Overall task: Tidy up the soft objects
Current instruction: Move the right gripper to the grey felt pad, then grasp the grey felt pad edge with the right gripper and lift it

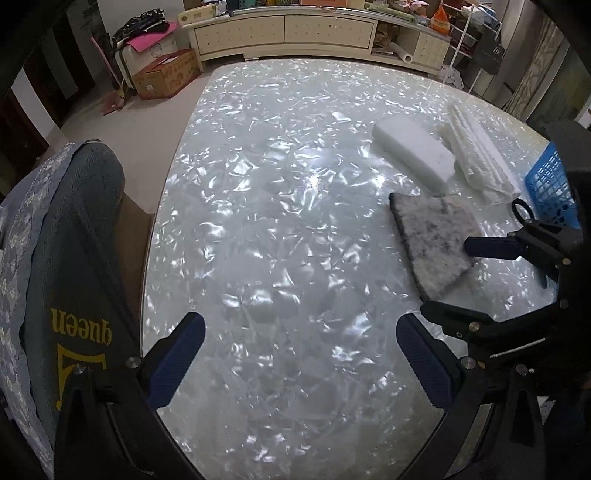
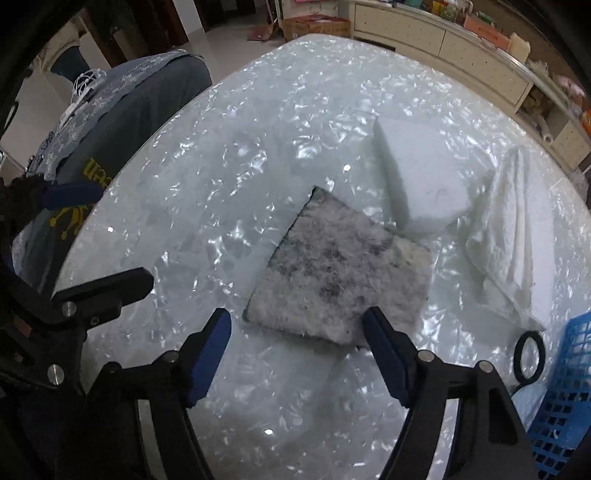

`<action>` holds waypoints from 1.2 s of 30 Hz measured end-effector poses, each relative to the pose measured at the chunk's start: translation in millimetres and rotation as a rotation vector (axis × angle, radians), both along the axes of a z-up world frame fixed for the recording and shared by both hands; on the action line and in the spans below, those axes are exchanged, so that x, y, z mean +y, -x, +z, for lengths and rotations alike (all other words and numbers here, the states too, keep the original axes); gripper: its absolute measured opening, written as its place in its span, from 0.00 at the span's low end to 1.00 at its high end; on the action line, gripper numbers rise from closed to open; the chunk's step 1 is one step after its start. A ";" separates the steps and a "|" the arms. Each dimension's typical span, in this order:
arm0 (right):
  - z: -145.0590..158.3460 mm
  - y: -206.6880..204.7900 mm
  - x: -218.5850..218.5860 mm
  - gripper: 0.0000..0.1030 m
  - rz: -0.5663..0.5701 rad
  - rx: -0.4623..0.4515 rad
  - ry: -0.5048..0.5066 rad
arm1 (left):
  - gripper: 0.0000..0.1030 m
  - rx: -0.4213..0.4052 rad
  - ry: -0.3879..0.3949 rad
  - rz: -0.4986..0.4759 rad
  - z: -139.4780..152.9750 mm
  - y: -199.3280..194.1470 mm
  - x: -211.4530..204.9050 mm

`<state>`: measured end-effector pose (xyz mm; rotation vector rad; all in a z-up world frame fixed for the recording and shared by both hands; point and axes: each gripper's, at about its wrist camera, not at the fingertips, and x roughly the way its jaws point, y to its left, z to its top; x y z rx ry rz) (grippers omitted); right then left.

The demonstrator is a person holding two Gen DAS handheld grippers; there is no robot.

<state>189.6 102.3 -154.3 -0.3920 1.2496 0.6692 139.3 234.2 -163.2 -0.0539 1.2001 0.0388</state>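
Note:
A grey fuzzy square pad (image 2: 332, 266) lies flat on the pearly white table (image 2: 207, 206); it also shows in the left wrist view (image 1: 436, 240). Behind it lies a white foam block (image 2: 421, 177) (image 1: 413, 155), and to the right a folded white cloth (image 2: 513, 236) (image 1: 480, 155). My right gripper (image 2: 297, 339) is open and empty, its fingers just short of the pad's near edge; it also shows in the left wrist view (image 1: 447, 277). My left gripper (image 1: 301, 347) is open and empty over bare table, left of the pad.
A blue plastic basket (image 2: 565, 398) (image 1: 550, 184) stands at the table's right edge, with a black ring (image 2: 530, 354) beside it. A chair draped in grey cloth (image 1: 74, 258) stands at the table's left edge. A cream cabinet (image 1: 284, 29) and boxes line the far wall.

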 end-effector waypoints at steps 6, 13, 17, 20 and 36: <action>-6.5 10.3 6.7 0.57 0.024 -0.064 0.059 | 1.00 0.003 0.006 0.000 -3.1 1.0 1.0; -4.9 6.9 -5.4 0.13 -0.014 -0.091 0.074 | 1.00 -0.002 0.017 0.000 -0.3 2.2 0.4; -0.8 -3.0 -23.5 0.06 -0.061 -0.041 0.046 | 1.00 -0.010 0.029 -0.005 7.5 2.5 -2.5; 10.7 2.1 -32.3 0.06 -0.062 -0.076 0.044 | 1.00 -0.025 0.041 -0.013 16.9 1.4 -6.0; 77.3 14.7 -107.4 0.05 -0.141 -0.106 -0.049 | 1.00 -0.061 0.059 -0.122 69.0 -26.7 -60.5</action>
